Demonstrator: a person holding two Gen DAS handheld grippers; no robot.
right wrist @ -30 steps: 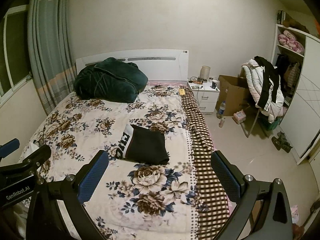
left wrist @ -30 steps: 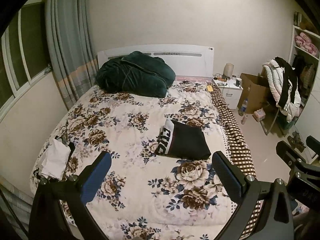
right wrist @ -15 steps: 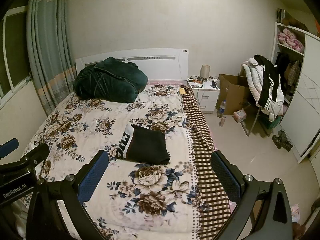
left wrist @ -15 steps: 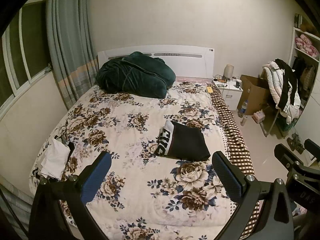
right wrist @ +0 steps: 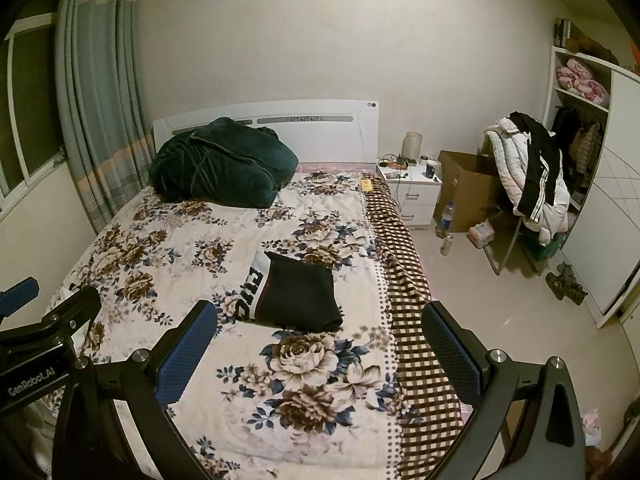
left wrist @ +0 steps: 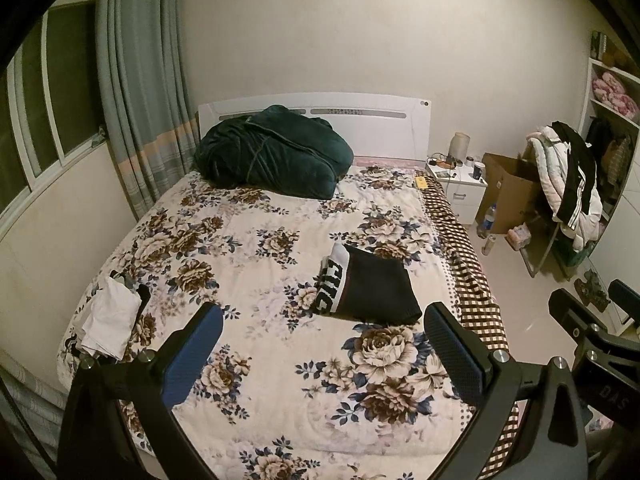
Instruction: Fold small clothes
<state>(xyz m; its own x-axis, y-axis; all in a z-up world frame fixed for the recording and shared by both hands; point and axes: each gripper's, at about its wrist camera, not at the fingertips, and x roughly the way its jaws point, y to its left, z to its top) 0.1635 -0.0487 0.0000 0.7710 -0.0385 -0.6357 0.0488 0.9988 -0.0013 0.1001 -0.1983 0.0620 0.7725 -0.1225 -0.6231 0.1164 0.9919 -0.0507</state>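
Observation:
A folded black garment with a white lettered waistband (left wrist: 366, 286) lies on the floral bedspread (left wrist: 260, 248), right of the middle; it also shows in the right wrist view (right wrist: 294, 294). A small pile of white and dark clothes (left wrist: 110, 316) lies at the bed's left edge. My left gripper (left wrist: 320, 346) is open and empty, held above the bed's foot, well short of the black garment. My right gripper (right wrist: 318, 344) is open and empty, also above the bed's foot. Each gripper's body shows at the edge of the other's view.
A dark green blanket bundle (left wrist: 272, 152) lies by the white headboard. A checked blanket (right wrist: 404, 280) hangs over the bed's right side. A nightstand (right wrist: 410, 188), cardboard box (right wrist: 466, 188), bottles, a chair heaped with jackets (right wrist: 528, 176) and a wardrobe stand to the right.
Both views have drawn back and risen slightly from the bed. The garment and the clothes pile have not moved. Both grippers stay open.

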